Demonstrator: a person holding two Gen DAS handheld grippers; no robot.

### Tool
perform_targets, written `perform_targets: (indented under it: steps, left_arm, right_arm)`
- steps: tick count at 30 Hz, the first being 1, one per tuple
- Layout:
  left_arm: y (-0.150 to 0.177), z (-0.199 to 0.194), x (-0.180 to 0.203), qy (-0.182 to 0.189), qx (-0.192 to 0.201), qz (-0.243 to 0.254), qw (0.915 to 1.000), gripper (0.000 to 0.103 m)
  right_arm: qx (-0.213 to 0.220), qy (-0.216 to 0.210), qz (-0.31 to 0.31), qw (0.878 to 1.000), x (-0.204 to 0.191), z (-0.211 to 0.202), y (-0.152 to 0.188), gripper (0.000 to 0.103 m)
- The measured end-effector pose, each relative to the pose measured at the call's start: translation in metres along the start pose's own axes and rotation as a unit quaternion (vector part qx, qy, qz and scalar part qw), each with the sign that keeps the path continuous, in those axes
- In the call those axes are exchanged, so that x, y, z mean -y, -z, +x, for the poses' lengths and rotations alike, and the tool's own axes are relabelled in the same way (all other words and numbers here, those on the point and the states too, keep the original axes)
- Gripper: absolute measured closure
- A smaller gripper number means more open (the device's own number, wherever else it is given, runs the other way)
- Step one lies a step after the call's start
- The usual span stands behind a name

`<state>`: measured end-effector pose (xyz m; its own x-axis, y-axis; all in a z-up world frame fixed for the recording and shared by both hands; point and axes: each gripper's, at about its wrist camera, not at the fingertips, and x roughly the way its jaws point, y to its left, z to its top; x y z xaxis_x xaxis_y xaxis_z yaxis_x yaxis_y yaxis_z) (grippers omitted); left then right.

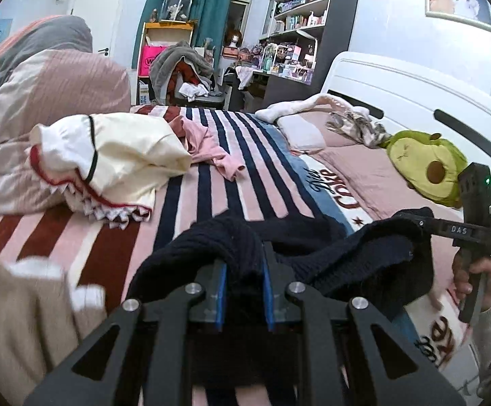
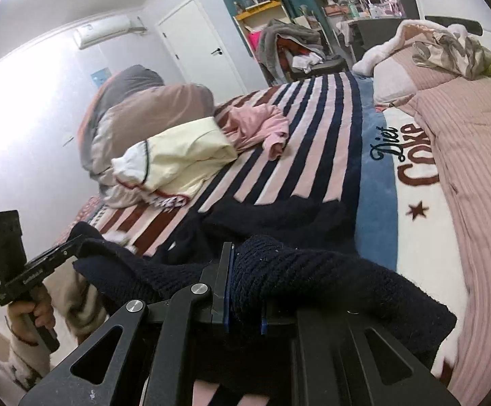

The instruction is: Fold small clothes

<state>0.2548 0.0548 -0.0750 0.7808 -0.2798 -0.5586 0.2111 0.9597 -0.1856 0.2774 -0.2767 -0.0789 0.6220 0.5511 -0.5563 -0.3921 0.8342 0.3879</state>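
Left wrist view: left gripper [image 1: 245, 291] clamped on a bunched edge of the dark navy knit garment [image 1: 347, 253], blue pads [image 1: 223, 291] nearly together with the fabric pinched between them; garment draped across to the right gripper [image 1: 414, 225], held in a hand [image 1: 475, 277] above the striped blanket [image 1: 232, 176] – cream garment [image 1: 127, 149] and pink garment [image 1: 211, 149] lying beyond. Right wrist view: right gripper [image 2: 245, 304] closed tight on another knit fold, cloth spilling over both jaws; left gripper at frame left, gripping the far end.
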Motion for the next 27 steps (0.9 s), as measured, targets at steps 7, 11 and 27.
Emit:
perform_targets:
  steps: [7,11,27]
  left_arm:
    - [-0.029,0.081,-0.018,-0.022,-0.02,0.011,0.9995,0.088]
    - [-0.036,0.126,-0.034,-0.036,-0.035,0.009,0.9987,0.088]
    - [-0.027,0.156,-0.05,-0.086,-0.062,0.005,0.9943,0.046]
  right_arm:
    - [-0.034,0.016,0.002,0.999,0.038,0.056,-0.034,0.097]
    - [-0.054,0.025,0.01,0.998,0.061,0.084,-0.041,0.097]
    - [-0.104,-0.024,0.066,0.992,0.096,0.101,-0.048,0.046]
